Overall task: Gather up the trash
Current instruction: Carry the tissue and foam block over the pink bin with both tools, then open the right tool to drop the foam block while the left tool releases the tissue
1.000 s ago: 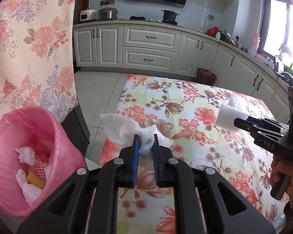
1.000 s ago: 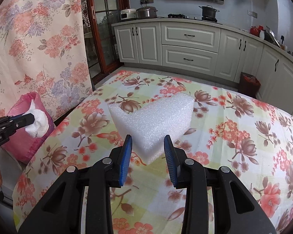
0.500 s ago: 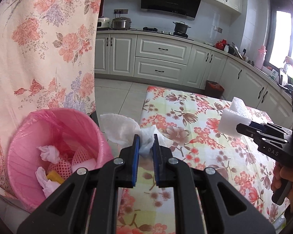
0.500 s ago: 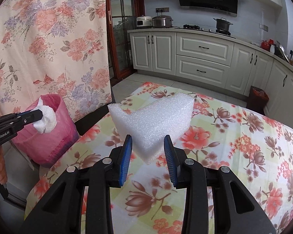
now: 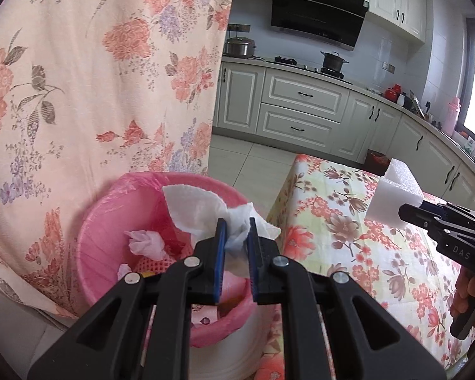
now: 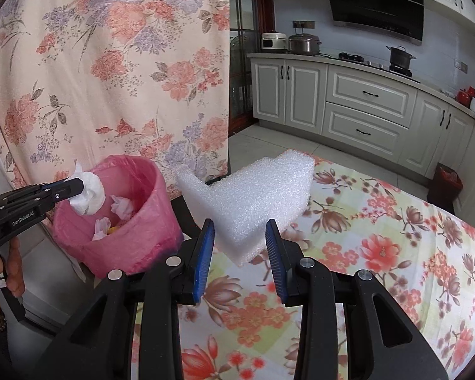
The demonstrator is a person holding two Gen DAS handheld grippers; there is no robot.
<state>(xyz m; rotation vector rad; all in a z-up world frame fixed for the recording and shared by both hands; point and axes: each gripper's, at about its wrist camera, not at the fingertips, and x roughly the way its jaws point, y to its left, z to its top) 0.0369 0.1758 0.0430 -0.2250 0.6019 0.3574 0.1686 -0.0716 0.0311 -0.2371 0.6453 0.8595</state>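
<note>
Above the pink trash bin, beside the left edge of the tabletop, a crumpled white paper towel is held by the left hand-held gripper, whose blue pads are closed on it. Inside the bin, which is lined with a pink bag, several crumpled tissues and something yellow are seen. A white foam block is gripped between the pads of the right hand-held gripper and is lifted over the floral cloth of the tabletop, near its left edge, just beside the bin. A floral curtain hangs behind the bin. White kitchen cabinets are seen beyond the far edge of the tabletop.
</note>
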